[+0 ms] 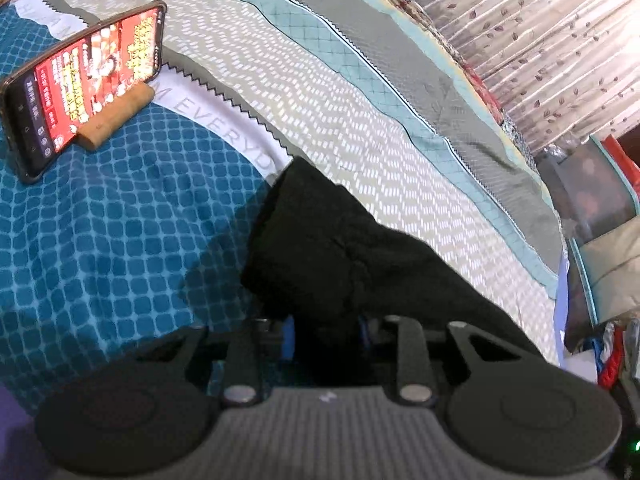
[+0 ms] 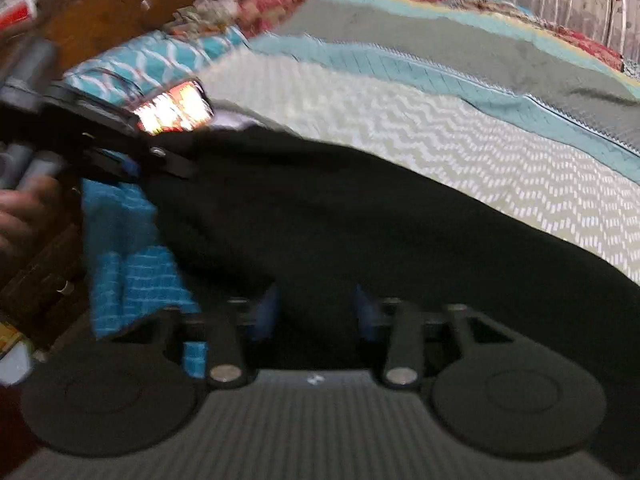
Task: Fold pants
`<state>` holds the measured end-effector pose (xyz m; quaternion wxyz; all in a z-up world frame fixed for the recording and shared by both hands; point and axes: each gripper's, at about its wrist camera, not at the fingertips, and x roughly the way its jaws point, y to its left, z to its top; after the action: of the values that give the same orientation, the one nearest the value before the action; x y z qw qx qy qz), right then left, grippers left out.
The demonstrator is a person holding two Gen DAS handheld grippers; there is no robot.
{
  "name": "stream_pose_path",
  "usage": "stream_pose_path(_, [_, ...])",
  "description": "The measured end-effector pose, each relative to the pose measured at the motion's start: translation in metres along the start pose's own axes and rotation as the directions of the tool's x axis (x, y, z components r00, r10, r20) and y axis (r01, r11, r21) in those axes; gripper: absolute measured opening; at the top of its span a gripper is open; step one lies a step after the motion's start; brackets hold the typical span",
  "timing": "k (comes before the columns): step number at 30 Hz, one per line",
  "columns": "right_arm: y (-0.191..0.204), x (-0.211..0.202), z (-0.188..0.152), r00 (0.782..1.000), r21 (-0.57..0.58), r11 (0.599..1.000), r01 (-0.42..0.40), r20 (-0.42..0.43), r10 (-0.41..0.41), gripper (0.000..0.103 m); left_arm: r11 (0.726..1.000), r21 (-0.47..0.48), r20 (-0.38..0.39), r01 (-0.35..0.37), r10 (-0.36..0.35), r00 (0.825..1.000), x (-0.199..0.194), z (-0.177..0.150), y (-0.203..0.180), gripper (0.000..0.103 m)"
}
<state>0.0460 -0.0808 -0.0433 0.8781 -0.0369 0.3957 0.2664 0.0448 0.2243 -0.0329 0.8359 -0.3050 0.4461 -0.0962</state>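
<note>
Black pants [image 1: 340, 248] lie on a patterned bedspread [image 1: 100, 240]. My left gripper [image 1: 326, 330] is shut on one end of them, with dark cloth bunched between its blue pads [image 1: 288, 332]. In the blurred right wrist view the pants [image 2: 360, 240] stretch across the bed from lower right to upper left. My right gripper [image 2: 316, 312] hovers over them, its blue pads [image 2: 268, 312] a little apart. Black cloth fills the gap, and the blur hides whether the pads press on it. The left gripper [image 2: 136, 168], held by a hand [image 2: 24, 208], grips the far end.
A lit phone [image 1: 88, 80] leans on a small wooden stand [image 1: 120, 116] on the bed, close to the pants' far end. Curtains [image 1: 540, 40] hang behind the bed. A wooden headboard [image 2: 112, 4] and dark wooden furniture [image 2: 40, 280] stand at the left.
</note>
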Motion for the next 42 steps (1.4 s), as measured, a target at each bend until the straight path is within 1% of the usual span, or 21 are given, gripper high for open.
stream_pose_path(2, [0.009, -0.006, 0.012, 0.998, 0.026, 0.998, -0.064, 0.01, 0.064, 0.012, 1.0, -0.022, 0.041, 0.011, -0.01, 0.999, -0.013, 0.007, 0.008, 0.025])
stream_pose_path(5, [0.043, -0.006, 0.003, 0.988, -0.057, 0.987, -0.151, -0.033, 0.149, 0.012, 0.999, -0.045, 0.072, -0.007, 0.01, 0.997, -0.028, 0.014, 0.026, 0.025])
stream_pose_path(7, [0.058, 0.014, -0.01, 0.991, -0.124, 0.984, -0.128, -0.055, 0.122, 0.013, 0.997, -0.054, 0.024, -0.062, 0.063, 0.998, -0.017, 0.011, 0.036, 0.025])
stream_pose_path(8, [0.06, 0.028, -0.017, 0.994, -0.139, 0.986, -0.093, -0.07, 0.084, 0.019, 0.994, -0.049, 0.0, -0.096, 0.096, 0.995, -0.008, 0.006, 0.039, 0.025])
stream_pose_path(10, [0.057, 0.044, -0.029, 0.993, -0.097, 0.991, -0.093, -0.082, 0.085, 0.026, 0.988, -0.014, -0.023, -0.156, 0.156, 0.988, 0.004, -0.005, 0.041, 0.027])
stream_pose_path(13, [0.044, 0.03, -0.021, 0.982, -0.015, 0.985, -0.173, -0.074, 0.171, 0.045, 0.988, -0.008, 0.011, -0.154, 0.154, 0.988, -0.007, -0.011, 0.038, 0.033])
stream_pose_path(16, [0.018, -0.003, -0.018, 0.981, 0.058, 0.979, -0.194, -0.006, 0.195, 0.045, 0.992, -0.011, 0.064, -0.129, 0.129, 0.99, -0.033, -0.011, 0.036, 0.035])
stream_pose_path(18, [-0.006, -0.032, -0.023, 0.985, 0.127, 0.978, -0.165, 0.072, 0.157, 0.045, 0.995, 0.004, 0.145, -0.102, 0.1, 0.984, -0.06, -0.012, 0.03, 0.042])
stream_pose_path(20, [-0.035, -0.054, -0.023, 0.989, 0.202, 0.975, -0.091, 0.136, 0.064, 0.045, 0.994, 0.032, 0.211, -0.103, 0.094, 0.973, -0.076, -0.01, 0.019, 0.049])
stream_pose_path(22, [-0.063, -0.059, -0.017, 0.986, 0.273, 0.962, -0.008, 0.16, -0.038, 0.047, 0.991, 0.093, 0.226, -0.098, 0.074, 0.971, -0.074, 0.0, 0.0, 0.049])
stream_pose_path(24, [-0.084, -0.056, -0.007, 0.982, 0.319, 0.947, 0.043, 0.159, -0.098, 0.047, 0.984, 0.152, 0.194, -0.095, 0.064, 0.979, -0.058, 0.01, -0.022, 0.049])
stream_pose_path(26, [-0.094, -0.046, 0.004, 0.983, 0.335, 0.941, 0.051, 0.148, -0.106, 0.043, 0.974, 0.223, 0.139, -0.048, 0.017, 0.99, -0.034, 0.015, -0.046, 0.049])
stream_pose_path(30, [-0.111, -0.008, 0.012, 1.0, 0.403, 0.915, -0.004, 0.014, -0.002, 0.034, 0.935, 0.353, -0.013, 0.018, -0.014, 1.0, 0.041, 0.014, -0.089, 0.046])
stream_pose_path(31, [-0.116, 0.011, 0.012, 1.0, 0.433, 0.902, 0.004, -0.018, 0.004, 0.032, 0.929, 0.369, -0.053, 0.022, -0.002, 0.999, 0.063, 0.012, -0.094, 0.046])
stream_pose_path(32, [-0.121, 0.018, 0.011, 0.999, 0.451, 0.892, 0.029, -0.033, -0.015, 0.029, 0.922, 0.388, -0.078, -0.008, 0.041, 0.996, 0.086, 0.01, -0.097, 0.044])
stream_pose_path(33, [-0.124, 0.028, 0.013, 0.999, 0.456, 0.889, 0.047, -0.019, -0.043, 0.025, 0.911, 0.405, -0.074, -0.077, 0.117, 0.99, 0.108, 0.008, -0.098, 0.041])
stream_pose_path(34, [-0.129, 0.036, 0.017, 0.997, 0.45, 0.891, 0.053, 0.032, -0.076, 0.025, 0.898, 0.414, -0.05, -0.15, 0.187, 0.981, 0.126, 0.009, -0.096, 0.033])
stream_pose_path(36, [-0.136, 0.041, 0.023, 0.99, 0.484, 0.871, 0.081, 0.063, -0.127, 0.025, 0.88, 0.411, 0.045, -0.239, 0.242, 0.969, 0.14, 0.016, -0.091, 0.029])
stream_pose_path(37, [-0.137, 0.043, 0.024, 0.989, 0.505, 0.859, 0.081, 0.067, -0.132, 0.024, 0.884, 0.387, 0.06, -0.262, 0.259, 0.964, 0.141, 0.019, -0.086, 0.025])
stream_pose_path(39, [-0.133, 0.039, 0.025, 0.99, 0.482, 0.873, 0.077, 0.07, -0.126, 0.024, 0.906, 0.347, 0.055, -0.243, 0.239, 0.97, 0.14, 0.023, -0.082, 0.026])
stream_pose_path(42, [-0.14, -0.006, 0.006, 0.989, 0.494, 0.869, 0.022, 0.118, -0.092, 0.029, 0.883, 0.393, 0.063, -0.257, 0.254, 0.965, 0.134, 0.016, -0.084, 0.026])
